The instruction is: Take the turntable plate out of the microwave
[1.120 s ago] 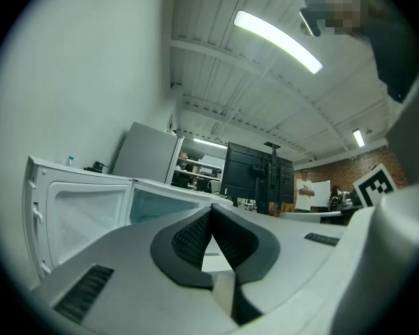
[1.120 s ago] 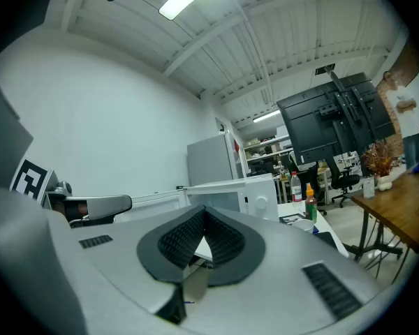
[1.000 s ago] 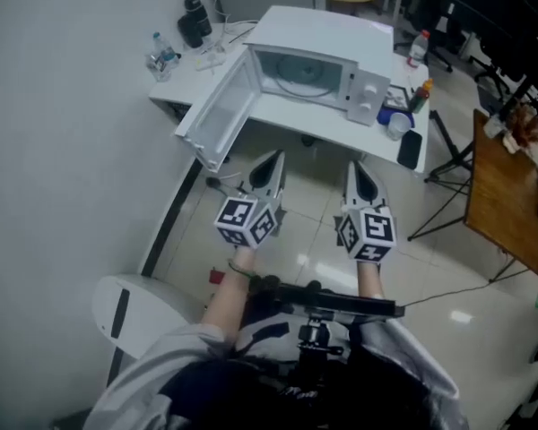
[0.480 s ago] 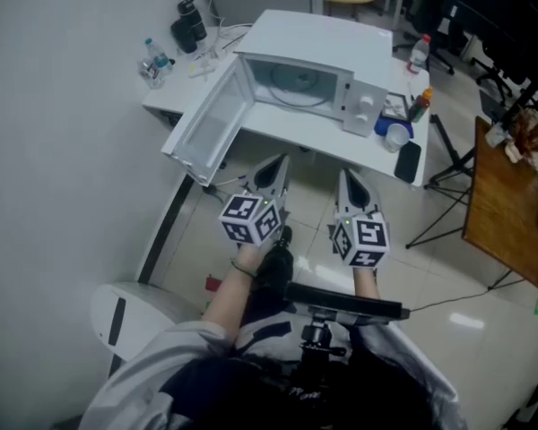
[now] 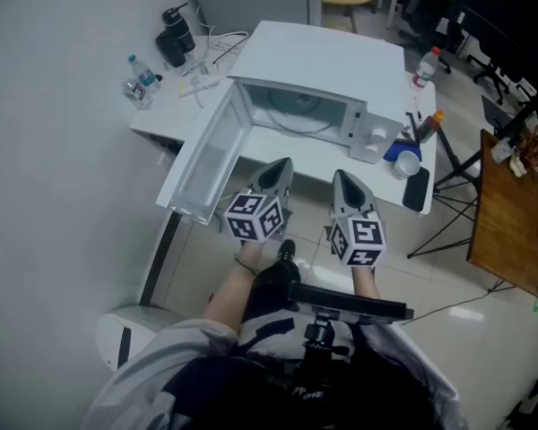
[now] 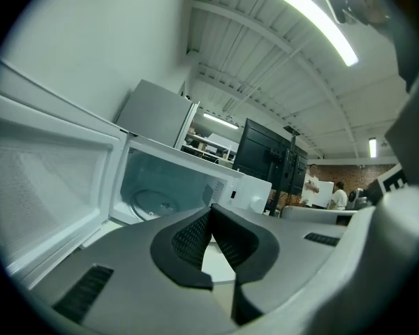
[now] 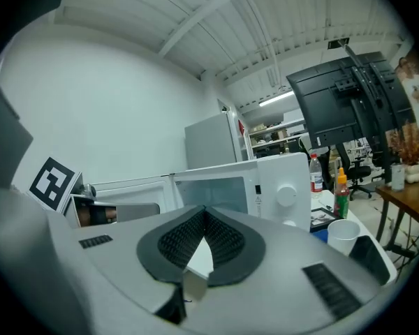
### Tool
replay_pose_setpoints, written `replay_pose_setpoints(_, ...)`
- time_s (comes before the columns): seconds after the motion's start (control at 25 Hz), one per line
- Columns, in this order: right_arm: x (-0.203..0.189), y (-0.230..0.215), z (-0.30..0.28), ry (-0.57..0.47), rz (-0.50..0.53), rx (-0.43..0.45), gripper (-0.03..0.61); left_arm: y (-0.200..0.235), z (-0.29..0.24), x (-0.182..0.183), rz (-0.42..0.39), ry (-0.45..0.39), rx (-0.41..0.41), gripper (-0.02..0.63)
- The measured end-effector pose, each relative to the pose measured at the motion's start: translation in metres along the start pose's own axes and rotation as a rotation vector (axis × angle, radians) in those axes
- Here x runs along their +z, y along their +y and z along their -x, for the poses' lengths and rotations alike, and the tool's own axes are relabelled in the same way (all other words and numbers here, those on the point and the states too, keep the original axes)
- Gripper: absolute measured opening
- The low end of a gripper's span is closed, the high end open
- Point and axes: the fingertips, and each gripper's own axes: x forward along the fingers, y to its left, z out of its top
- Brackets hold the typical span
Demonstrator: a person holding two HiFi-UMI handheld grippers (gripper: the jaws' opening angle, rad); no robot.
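A white microwave stands on a white table, its door swung wide to the left. Inside lies the round glass turntable plate, also seen in the left gripper view as the plate on the cavity floor. My left gripper and right gripper hang side by side just before the table's front edge, both shut and empty. In the right gripper view the microwave shows ahead, left of centre, beyond the right gripper. The left gripper points at the open cavity.
Right of the microwave stand a paper cup, a black phone, a sauce bottle and a water bottle. Bottles and a black jug sit at the table's left end. A wooden desk is at right.
Both grippers have moved forward toward the microwave, from over the floor to the table's front edge. The head view has closed in on the table. Both jaws stay shut.
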Motion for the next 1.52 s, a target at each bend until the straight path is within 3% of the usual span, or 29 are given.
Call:
replay_pose_setpoints(0.28, 0.001, 0.003, -0.061, 0.045, 0.04, -0.016, 0.009, 0.061, -0.051, -0.012, 0.054, 0.086, -0.005, -0.002)
replay_pose_setpoints(0.36, -0.002, 0.002, -0.074, 0.058, 0.036, -0.027, 0.009, 0.076, -0.065, -0.017, 0.082, 0.119, -0.01, 0.046)
replay_pose_setpoints(0.56, -0.005, 0.001, -0.1, 0.081, 0.043, -0.047, 0.009, 0.105, -0.099, -0.036, 0.138, 0.196, -0.008, 0.077)
replay_pose_setpoints(0.8, -0.014, -0.01, -0.123, 0.116, 0.042, -0.087, 0.009, 0.13, -0.129, -0.068, 0.308, 0.295, -0.025, 0.107)
replay_pose_setpoints(1.0, -0.026, -0.019, -0.133, 0.168, 0.041, -0.11, 0.009, 0.144, -0.144, -0.08, 0.496, 0.303, -0.005, 0.12)
replay_pose_setpoints(1.32, -0.032, -0.023, -0.143, 0.185, 0.065, -0.118, 0.009, 0.16, -0.164, -0.081, 0.657, 0.27, 0.024, 0.129)
replay_pose_setpoints(1.52, -0.035, -0.033, -0.144, 0.195, 0.064, -0.135, 0.009, 0.164, -0.173, -0.087, 0.697, 0.27, 0.046, 0.129)
